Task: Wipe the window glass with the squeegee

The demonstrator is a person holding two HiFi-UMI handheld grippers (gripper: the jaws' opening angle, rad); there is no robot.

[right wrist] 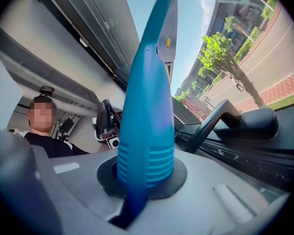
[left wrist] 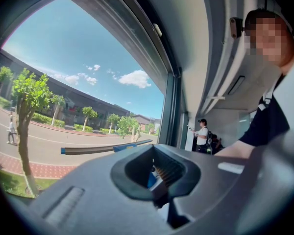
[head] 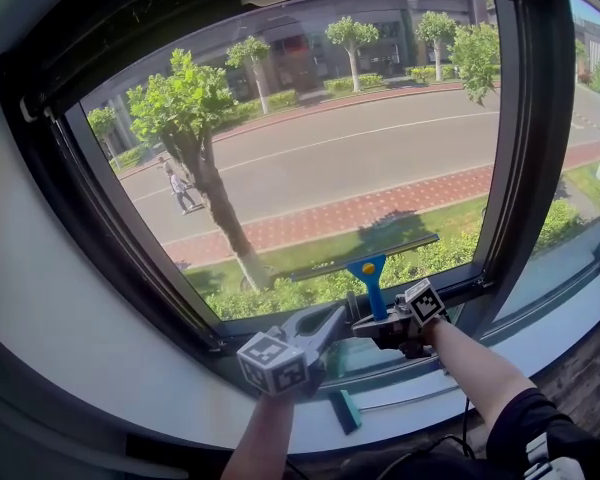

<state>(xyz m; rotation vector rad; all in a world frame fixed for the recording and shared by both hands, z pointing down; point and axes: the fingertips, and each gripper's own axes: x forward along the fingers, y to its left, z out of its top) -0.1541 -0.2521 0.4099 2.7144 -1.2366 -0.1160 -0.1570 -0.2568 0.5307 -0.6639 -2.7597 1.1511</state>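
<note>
While the right gripper clamps the squeegee, the left gripper is closed.

From here, the window glass above the squeegee blade lies bare, open for a sweep. The dark frame post hems it in on the right, the sill below. The left tool crowds just beside the right tool, and a dark lever handle juts out near it.
</note>
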